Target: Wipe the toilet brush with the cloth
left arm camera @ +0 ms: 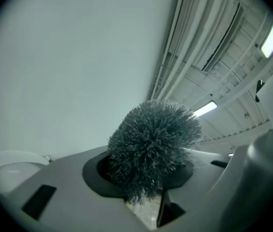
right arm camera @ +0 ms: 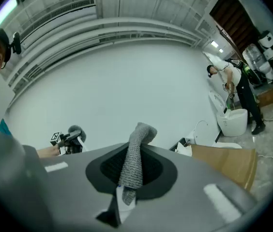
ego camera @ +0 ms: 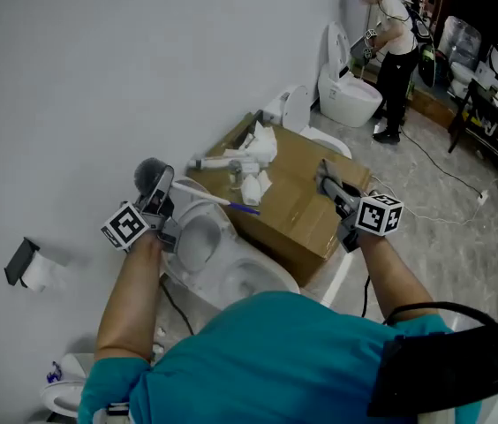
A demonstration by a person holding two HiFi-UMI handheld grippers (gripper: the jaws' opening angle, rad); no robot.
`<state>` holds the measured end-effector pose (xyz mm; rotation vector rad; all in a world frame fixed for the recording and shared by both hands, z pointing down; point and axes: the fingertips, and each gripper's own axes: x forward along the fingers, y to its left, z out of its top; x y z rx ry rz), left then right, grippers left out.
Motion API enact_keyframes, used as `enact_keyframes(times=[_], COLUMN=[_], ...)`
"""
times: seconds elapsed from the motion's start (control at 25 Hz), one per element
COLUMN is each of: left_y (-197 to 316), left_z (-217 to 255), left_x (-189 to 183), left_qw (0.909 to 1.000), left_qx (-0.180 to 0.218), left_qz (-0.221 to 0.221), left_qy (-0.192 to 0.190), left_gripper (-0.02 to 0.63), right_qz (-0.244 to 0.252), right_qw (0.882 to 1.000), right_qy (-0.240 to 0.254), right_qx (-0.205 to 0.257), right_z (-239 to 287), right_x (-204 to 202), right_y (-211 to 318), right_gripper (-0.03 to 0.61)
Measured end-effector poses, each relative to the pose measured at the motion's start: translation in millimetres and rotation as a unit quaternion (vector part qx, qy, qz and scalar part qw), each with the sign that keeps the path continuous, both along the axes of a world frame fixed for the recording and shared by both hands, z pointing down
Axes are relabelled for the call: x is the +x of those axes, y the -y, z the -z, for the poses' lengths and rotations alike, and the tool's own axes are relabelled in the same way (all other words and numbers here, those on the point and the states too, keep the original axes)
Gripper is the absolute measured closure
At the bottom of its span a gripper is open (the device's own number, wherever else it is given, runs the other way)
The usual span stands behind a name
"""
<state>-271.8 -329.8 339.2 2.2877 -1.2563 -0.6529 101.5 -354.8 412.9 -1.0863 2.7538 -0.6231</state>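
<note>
the left gripper (ego camera: pixel 159 203), at left centre of the head view, is clamped on the toilet brush (left arm camera: pixel 151 141), seemingly just behind its bristles, while the right gripper (ego camera: pixel 330 184), right of centre, pinches the cloth (right arm camera: pixel 132 161) by a thin fold that stiff bristles could snag and pull free.

You have no words, brands or numbers to read anywhere here. The left marker cube (ego camera: pixel 126 226) on your left gripper (ego camera: pixel 155 186) and the right marker cube (ego camera: pixel 379 213) on your right gripper (ego camera: pixel 327 175) carry only black-and-white square patterns — no letters or digits.
</note>
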Motion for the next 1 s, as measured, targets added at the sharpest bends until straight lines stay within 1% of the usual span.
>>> enact_keyframes(times=[0.12, 0.28, 0.4, 0.52, 0.72, 0.8, 0.92, 1.0], left_y=[-12, -27, -38, -49, -59, -60, -61, -60], left_z=[-18, -49, -75, -92, -104, -105, -100, -96], left_x=[0, 6, 8, 8, 7, 8, 11, 12], left_qw=[0.9982, 0.9917, 0.9829, 0.9736, 0.9627, 0.9619, 0.9634, 0.9627], left_qx=[0.001, -0.015, -0.036, -0.052, -0.060, -0.061, -0.057, -0.054], left_qz=[0.003, 0.004, 0.004, 0.003, -0.001, -0.002, -0.008, -0.009], left_qy=[0.060, 0.128, 0.180, 0.222, 0.264, 0.267, 0.262, 0.265], left_gripper=[0.453, 0.453, 0.453, 0.453, 0.453, 0.453, 0.453, 0.453], right_qz=[0.028, 0.047, 0.045, 0.025, 0.002, 0.002, 0.007, 0.011], right_qw=[0.999, 0.998, 0.998, 0.999, 0.998, 0.997, 0.996, 0.996], right_qy=[-0.029, -0.046, -0.041, -0.037, -0.061, -0.072, -0.075, -0.078], right_qx=[-0.002, -0.004, 0.000, 0.013, 0.033, 0.036, 0.037, 0.038], right_z=[-13, -19, -13, -2, 9, 7, 6, 8], right_x=[-22, -41, -42, -35, -30, -31, -34, -38], right_y=[-11, -18, -20, -17, -12, -14, -16, -16], right_gripper=[0.560, 0.560, 0.560, 0.560, 0.560, 0.560, 0.561, 0.561])
